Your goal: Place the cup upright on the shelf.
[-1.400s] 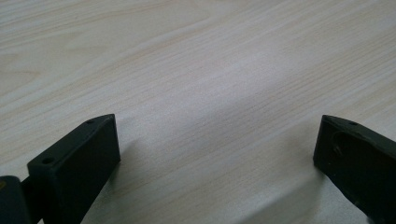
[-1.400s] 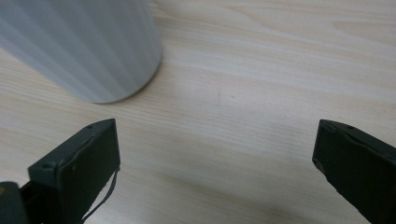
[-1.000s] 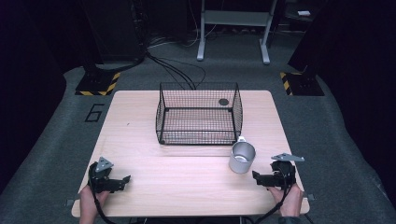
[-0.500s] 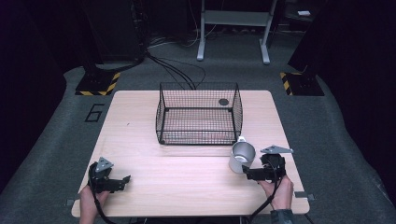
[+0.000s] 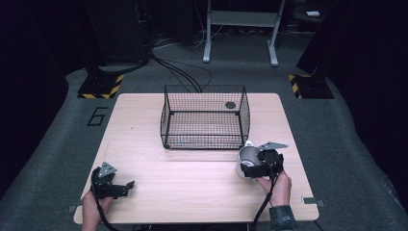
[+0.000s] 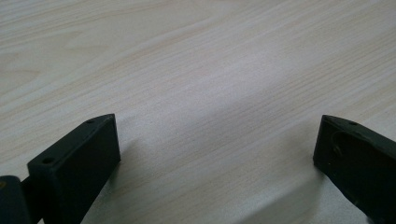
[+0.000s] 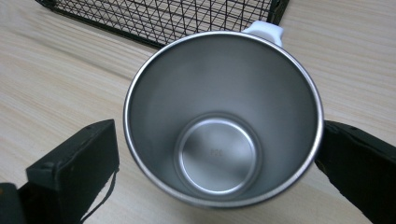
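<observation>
The cup [image 7: 224, 116] stood upright on the table [image 5: 192, 178], just in front of the basket [image 5: 204, 118] near its right corner. It was empty steel with a white handle [image 7: 266, 30] on the side toward the basket; it would likely be light, stiff and slick-walled, so a squeeze across the wall just below the rim looked the sound hold. The right gripper [image 7: 219, 154] was wide open, one jaw on each side of the cup; whether they touched it I could not tell. The left gripper [image 6: 215, 149] lay open over bare wood, holding nothing. The right gripper view showed the cup's bare inside; the high view gave the cup's place by the basket and a dark disc [image 5: 230, 105] at the basket's far wall
</observation>
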